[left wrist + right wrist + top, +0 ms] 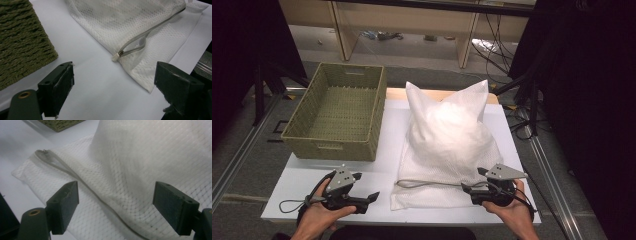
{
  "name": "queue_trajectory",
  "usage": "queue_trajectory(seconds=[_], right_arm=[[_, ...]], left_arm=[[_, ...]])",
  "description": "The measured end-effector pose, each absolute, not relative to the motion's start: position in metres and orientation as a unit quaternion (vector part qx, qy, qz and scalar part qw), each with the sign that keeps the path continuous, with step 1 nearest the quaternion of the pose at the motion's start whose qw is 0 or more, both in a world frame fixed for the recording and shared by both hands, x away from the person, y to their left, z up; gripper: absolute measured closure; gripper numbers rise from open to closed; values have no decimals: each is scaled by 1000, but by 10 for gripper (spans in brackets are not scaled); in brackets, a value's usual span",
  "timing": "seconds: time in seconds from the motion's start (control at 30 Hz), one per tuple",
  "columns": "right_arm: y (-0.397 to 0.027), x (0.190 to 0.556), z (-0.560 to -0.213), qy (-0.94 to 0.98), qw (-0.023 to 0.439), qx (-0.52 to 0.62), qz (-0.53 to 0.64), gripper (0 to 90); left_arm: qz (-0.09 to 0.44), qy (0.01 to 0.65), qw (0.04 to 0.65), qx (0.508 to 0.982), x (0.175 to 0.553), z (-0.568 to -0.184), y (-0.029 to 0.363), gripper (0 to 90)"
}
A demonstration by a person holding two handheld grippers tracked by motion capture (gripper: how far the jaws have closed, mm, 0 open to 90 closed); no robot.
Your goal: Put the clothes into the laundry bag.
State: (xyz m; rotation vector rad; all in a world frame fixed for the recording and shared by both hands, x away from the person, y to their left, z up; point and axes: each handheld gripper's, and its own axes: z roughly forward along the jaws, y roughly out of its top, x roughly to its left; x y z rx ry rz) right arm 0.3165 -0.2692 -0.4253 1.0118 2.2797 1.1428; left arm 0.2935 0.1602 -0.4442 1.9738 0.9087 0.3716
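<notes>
Left gripper point(371, 196) and right gripper point(468, 188) held with jaws apart near the table's point(387, 150) front edge, one white pillow point(447, 127) tucked inside one mesh zip bag point(427, 192), zipper pull point(120, 53) at its corner, one woven basket point(337, 112) seen empty beside it.

Left gripper point(371, 196) and right gripper point(466, 188) are hand-held low, jaws spread wide.

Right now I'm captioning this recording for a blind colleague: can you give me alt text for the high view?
A white mesh laundry bag with a white pillow lies on a white table, an empty green woven basket to its left. At the near edge, a person's hands hold the left gripper and the right gripper at the bag's grey zipper.
</notes>
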Motion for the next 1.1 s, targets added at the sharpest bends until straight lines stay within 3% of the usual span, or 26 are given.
queue_trajectory(seconds=[0.6,1.1], right_arm=[[-270,283,-432,818,162,350,426,170],[-273,275,-433,817,172,340,433,171]], left_arm=[[147,343,450,811,278,-445,153,160],[140,340,455,811,279,-445,148,160]])
